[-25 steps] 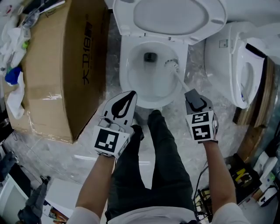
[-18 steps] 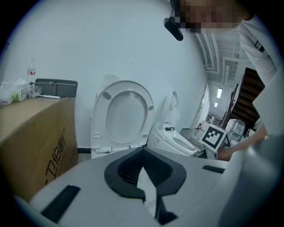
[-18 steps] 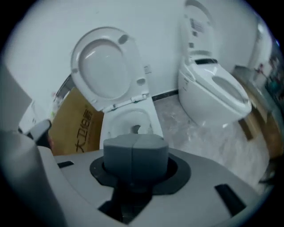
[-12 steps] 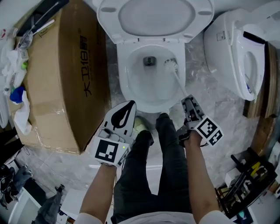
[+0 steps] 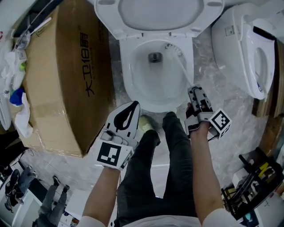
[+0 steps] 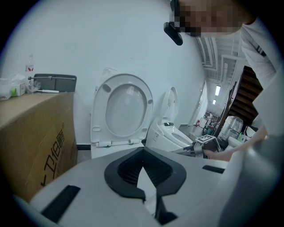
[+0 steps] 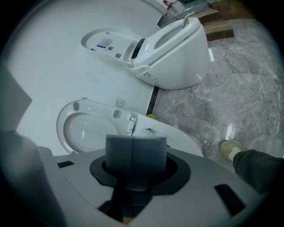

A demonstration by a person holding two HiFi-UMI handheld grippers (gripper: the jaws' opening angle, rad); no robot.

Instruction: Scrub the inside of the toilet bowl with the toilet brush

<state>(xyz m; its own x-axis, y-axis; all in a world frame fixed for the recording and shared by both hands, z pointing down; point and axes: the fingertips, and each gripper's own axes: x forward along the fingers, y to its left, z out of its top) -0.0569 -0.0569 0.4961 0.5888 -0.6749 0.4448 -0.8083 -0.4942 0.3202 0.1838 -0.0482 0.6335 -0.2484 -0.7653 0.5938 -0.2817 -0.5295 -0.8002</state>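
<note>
The white toilet bowl (image 5: 128,82) stands open at the top centre of the head view, its lid (image 5: 155,11) raised. A white toilet brush head (image 5: 174,50) rests against the bowl's inner wall at the far right, just right of the drain. Its thin handle (image 5: 183,72) runs down and to the right into my right gripper (image 5: 196,96), which is shut on it. In the right gripper view the grey handle end (image 7: 135,155) sits clamped between the jaws. My left gripper (image 5: 128,108) hovers in front of the bowl's near left rim, shut and empty, and the left gripper view faces the raised lid (image 6: 126,106).
A large cardboard box (image 5: 66,75) stands close on the toilet's left. A second white toilet (image 5: 246,53) lies to the right. The person's legs and a shoe (image 5: 145,123) are right in front of the bowl. Clutter lines the left edge, tools (image 5: 253,177) the lower right.
The brush head has slid from the bowl's right wall up towards the far right rim. My right gripper has swung with the handle. The left gripper has hardly moved.
</note>
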